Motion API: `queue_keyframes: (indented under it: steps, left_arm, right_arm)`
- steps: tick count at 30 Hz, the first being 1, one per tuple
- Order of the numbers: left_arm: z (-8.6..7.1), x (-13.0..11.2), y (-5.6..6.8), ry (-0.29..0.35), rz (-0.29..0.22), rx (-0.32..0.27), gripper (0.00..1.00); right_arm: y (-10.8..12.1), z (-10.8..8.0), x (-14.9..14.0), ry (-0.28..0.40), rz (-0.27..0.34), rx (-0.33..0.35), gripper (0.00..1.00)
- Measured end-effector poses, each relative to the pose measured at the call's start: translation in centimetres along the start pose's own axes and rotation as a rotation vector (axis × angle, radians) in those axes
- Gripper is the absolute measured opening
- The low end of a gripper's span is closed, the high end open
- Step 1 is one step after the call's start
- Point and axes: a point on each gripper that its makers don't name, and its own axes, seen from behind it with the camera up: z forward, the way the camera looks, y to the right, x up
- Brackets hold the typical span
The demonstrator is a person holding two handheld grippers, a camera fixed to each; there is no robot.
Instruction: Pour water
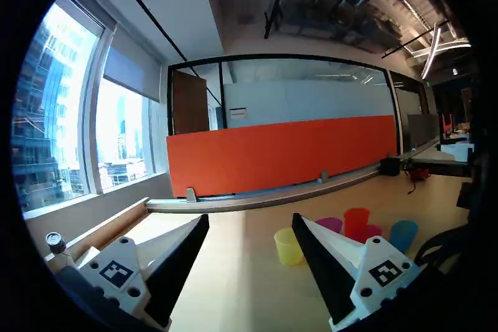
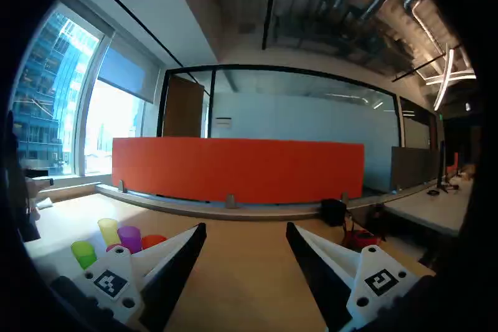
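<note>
left gripper [image 1: 249, 217]: fingers spread, nothing between them. right gripper [image 2: 244, 226]: likewise spread and empty.

cups [image 1: 356, 223] stand upright in a cluster on the desk [image 1: 249, 288], mouths up. in the left gripper view they sit lower right of centre, with the yellow cup [image 1: 288, 246] foremost, just beside the right-hand finger. in the right gripper view they sit lower left, green cup [image 2: 83, 253] foremost.

judgement: cluster lies between the two tools, and the left looks nearer. cannot tell which cup holds water.

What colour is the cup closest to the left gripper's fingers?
Yellow. The cup shows best in the left gripper view.
</note>
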Motion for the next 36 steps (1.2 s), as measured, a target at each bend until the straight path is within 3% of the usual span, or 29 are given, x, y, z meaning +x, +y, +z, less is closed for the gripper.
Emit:
queue_keyframes:
  steps: [9,20,30,36]
  left_arm:
    - [0.0,-1.0,0.1,0.009,0.042,0.039,0.99]
    - [0.1,-2.6,0.5,0.014,0.043,0.066,0.99]
    - [0.2,-4.3,0.8,0.015,0.001,0.069,0.99]
    - [0.2,-5.2,0.2,0.019,-0.033,0.082,0.99]
  right_arm:
    - [-0.6,-0.1,0.2,0.005,-0.007,-0.003,1.00]
    - [-1.6,-0.6,0.7,0.003,-0.001,0.010,1.00]
    - [-2.1,-0.9,0.7,0.000,0.005,0.009,1.00]
    - [-2.1,-1.0,1.0,0.001,0.003,0.007,1.00]
